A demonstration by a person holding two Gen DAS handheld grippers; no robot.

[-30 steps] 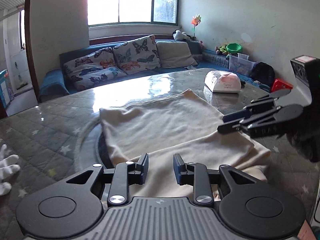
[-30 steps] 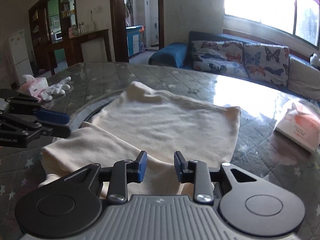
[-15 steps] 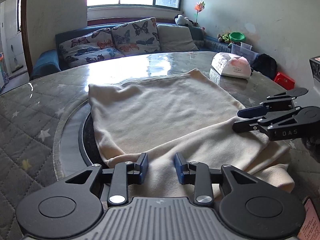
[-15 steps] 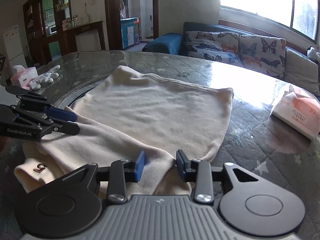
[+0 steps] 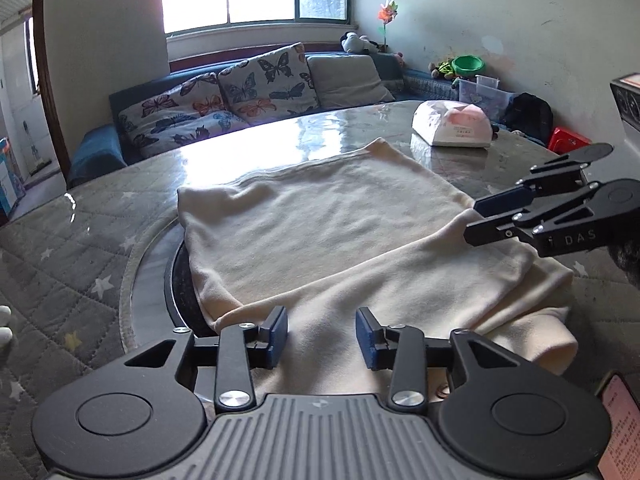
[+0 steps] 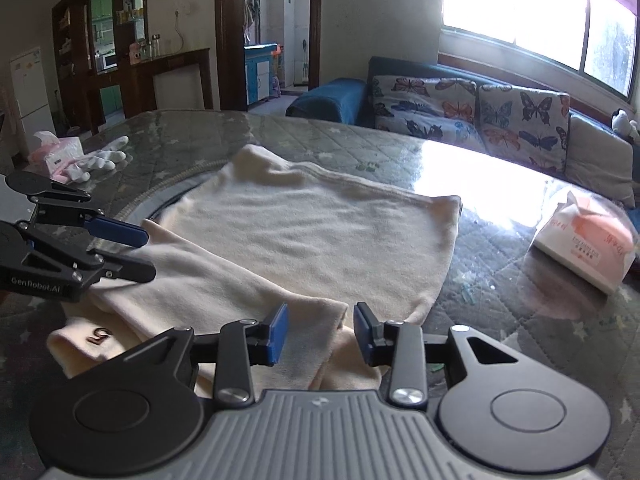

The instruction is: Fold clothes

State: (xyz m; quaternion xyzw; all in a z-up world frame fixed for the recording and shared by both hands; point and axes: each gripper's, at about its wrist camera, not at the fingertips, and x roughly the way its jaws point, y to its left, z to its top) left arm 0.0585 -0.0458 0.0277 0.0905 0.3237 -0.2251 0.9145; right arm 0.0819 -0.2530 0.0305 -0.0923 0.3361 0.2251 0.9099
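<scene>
Item: cream fleece garment point(image 5: 332, 236), near edge folded over, flat on grey quilted desk point(image 5: 72, 264). L tongs point(image 5: 322, 336) & R tongs point(image 6: 316, 334) just been opening, apart, cloth released so fold stays.

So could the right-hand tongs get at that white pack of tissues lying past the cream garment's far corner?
Probably yes. The right tongs stand open with nothing held, and the tissue pack lies uncovered on the table ahead to their right. Only bare quilted tabletop lies between; the cream garment sits off to the left of that path.
</scene>
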